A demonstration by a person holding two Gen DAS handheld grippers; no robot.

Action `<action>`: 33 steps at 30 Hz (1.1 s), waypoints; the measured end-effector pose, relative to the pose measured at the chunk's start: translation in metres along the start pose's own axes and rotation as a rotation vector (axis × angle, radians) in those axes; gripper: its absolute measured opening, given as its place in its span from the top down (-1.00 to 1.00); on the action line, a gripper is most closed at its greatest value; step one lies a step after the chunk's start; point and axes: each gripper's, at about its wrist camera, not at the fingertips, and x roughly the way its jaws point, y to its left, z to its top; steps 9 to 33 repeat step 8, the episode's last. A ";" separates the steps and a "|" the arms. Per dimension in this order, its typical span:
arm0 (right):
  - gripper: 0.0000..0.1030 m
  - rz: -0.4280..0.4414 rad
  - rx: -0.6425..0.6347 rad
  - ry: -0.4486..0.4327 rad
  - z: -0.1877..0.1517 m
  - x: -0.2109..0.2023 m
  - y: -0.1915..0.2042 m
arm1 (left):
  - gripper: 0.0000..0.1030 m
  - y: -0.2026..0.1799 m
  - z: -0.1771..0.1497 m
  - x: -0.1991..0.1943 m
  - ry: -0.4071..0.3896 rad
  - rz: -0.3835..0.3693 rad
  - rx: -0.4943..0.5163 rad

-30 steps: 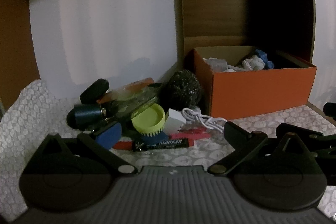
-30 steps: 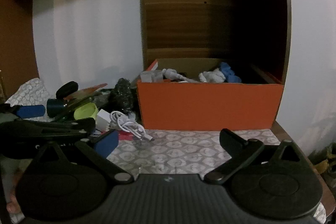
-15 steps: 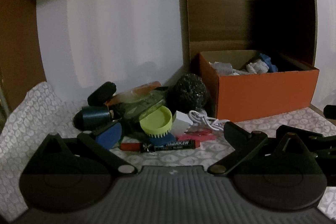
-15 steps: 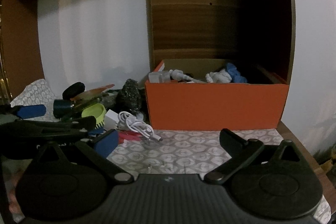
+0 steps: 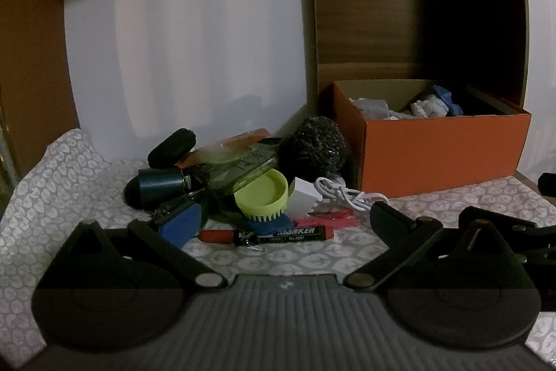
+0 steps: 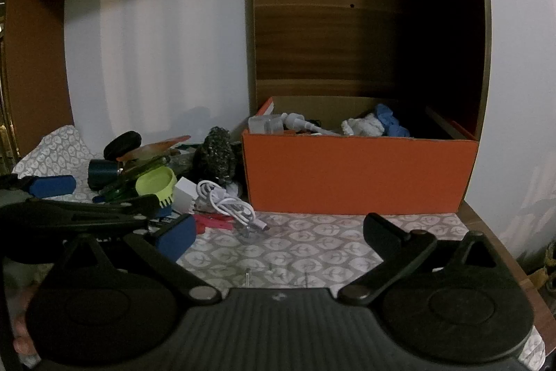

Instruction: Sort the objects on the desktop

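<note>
A pile of small objects lies at the back left of the desk: a yellow-green brush point(image 5: 262, 197), a black-and-red marker point(image 5: 278, 233), a white charger with cable point(image 5: 333, 195), a steel scourer point(image 5: 318, 146), a dark blue cylinder point(image 5: 161, 185) and a black case point(image 5: 172, 146). An orange box point(image 5: 441, 148) with several items in it stands to the right. My left gripper point(image 5: 278, 221) is open and empty, in front of the pile. My right gripper point(image 6: 274, 232) is open and empty, in front of the box point(image 6: 358, 172) and the cable point(image 6: 226, 202).
A leaf-patterned cloth point(image 6: 312, 246) covers the desk and is bunched at the left point(image 5: 59, 169). A white wall and a wooden panel point(image 6: 330, 30) close off the back. The desk's right edge point(image 6: 497, 246) is near. The left gripper's arm point(image 6: 69, 214) reaches into the right wrist view.
Both grippers have drawn back and risen a little, so the pile and the box look smaller and farther. Both stay open. No object has moved.
</note>
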 end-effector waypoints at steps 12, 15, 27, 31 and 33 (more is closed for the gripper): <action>-1.00 0.000 0.004 0.001 0.000 0.000 0.002 | -1.00 -0.001 0.001 0.000 -0.015 0.010 0.014; -1.00 0.000 0.004 0.001 0.000 0.000 0.002 | -1.00 -0.001 0.001 0.000 -0.015 0.010 0.014; -1.00 0.000 0.004 0.001 0.000 0.000 0.002 | -1.00 -0.001 0.001 0.000 -0.015 0.010 0.014; -1.00 0.000 0.004 0.001 0.000 0.000 0.002 | -1.00 -0.001 0.001 0.000 -0.015 0.010 0.014; -1.00 0.000 0.004 0.001 0.000 0.000 0.002 | -1.00 -0.001 0.001 0.000 -0.015 0.010 0.014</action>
